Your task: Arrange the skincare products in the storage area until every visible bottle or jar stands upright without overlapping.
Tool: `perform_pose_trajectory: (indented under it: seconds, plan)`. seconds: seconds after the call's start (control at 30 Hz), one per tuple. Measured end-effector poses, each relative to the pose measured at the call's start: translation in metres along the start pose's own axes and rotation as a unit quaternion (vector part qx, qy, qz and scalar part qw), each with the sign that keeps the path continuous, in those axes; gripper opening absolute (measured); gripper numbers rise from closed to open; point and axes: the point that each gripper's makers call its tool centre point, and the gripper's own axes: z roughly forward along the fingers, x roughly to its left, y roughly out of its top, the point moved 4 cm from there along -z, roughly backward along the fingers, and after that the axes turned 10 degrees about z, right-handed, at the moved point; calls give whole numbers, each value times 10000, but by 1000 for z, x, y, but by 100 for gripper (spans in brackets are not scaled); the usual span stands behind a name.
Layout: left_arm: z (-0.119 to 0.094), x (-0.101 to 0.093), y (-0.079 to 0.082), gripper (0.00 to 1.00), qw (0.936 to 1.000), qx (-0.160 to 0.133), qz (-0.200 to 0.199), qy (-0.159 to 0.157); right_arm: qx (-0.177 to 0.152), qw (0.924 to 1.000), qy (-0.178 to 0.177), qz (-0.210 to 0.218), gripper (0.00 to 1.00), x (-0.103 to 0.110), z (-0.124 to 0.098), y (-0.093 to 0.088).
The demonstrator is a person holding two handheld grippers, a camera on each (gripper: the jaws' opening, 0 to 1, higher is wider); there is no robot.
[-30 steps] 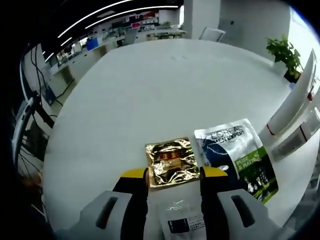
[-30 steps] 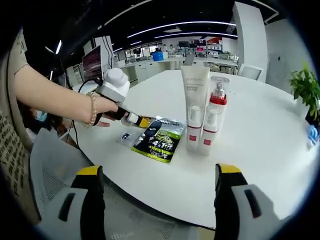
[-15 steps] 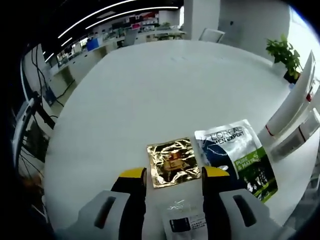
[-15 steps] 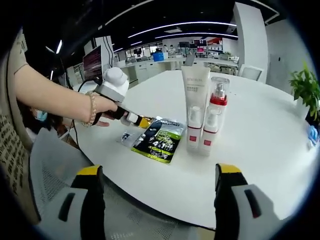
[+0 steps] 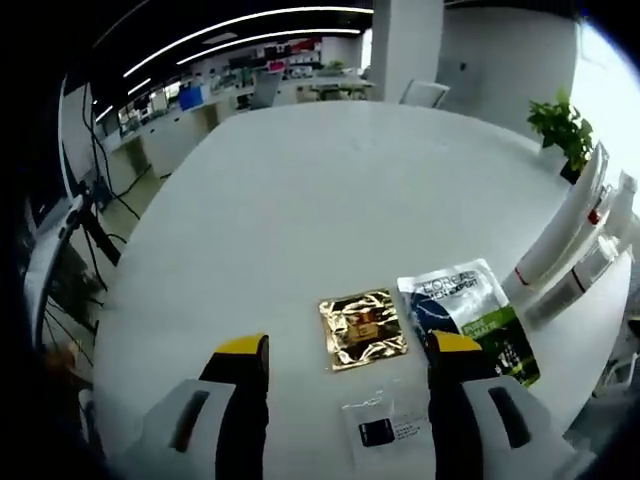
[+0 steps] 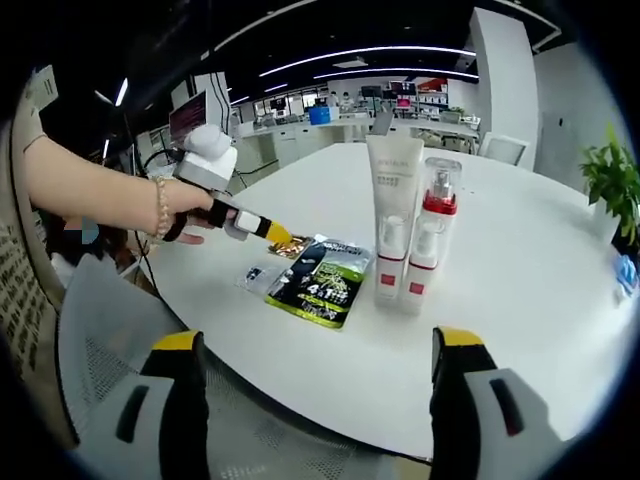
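1. My left gripper (image 5: 345,350) has its jaws spread wide at the bottom of the left gripper view, holding nothing. Both yellow tips stand above the white table (image 5: 300,200).
2. Between those jaws, at the lower centre of that view, lies a clear sachet (image 5: 385,428) with a dark label, flat on the table.
3. Just above the clear sachet lies a gold foil sachet (image 5: 363,329), flat, between the jaw tips and apart from both.
4. Right of the gold sachet, nearly touching its edge, lies a silver, blue and green sachet (image 5: 468,316), also flat.
5. At the right edge of the left gripper view stand a white tube (image 5: 560,235) and a pump bottle (image 5: 590,270) with a red collar, side by side.
6. My right gripper (image 6: 318,345) has its jaws wide apart at the bottom of the right gripper view, empty, held off the near edge of the table.
7. In the centre of the right gripper view the white tube (image 6: 393,215) and the pump bottle (image 6: 428,240) stand upright, just beside each other.
8. Left of them lie the green sachet (image 6: 320,280), the gold sachet (image 6: 292,247) and the clear sachet (image 6: 258,275), close together.
9. In the left of that view, a hand (image 6: 185,205) holds my left gripper (image 6: 272,235) just above the sachets.
10. A potted plant (image 6: 610,180) stands at the right edge.
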Motion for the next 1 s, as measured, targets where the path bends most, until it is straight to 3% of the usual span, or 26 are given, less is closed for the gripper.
perform_pose_trajectory:
  seconds: [0.3, 0.67, 1.0]
  plan:
    - [-29, 4, -6, 86, 9985, -409, 220, -304, -56, 10000, 64, 30, 94, 2, -1, 1]
    - [-85, 13, -29, 96, 9929, -822, 149, -842, -55, 9998, 184, 9, 94, 3, -2, 0]
    - [-130, 27, -41, 97, 9859, -1343, -95, -995, -91, 9997, 179, 115, 94, 1, -2, 1]
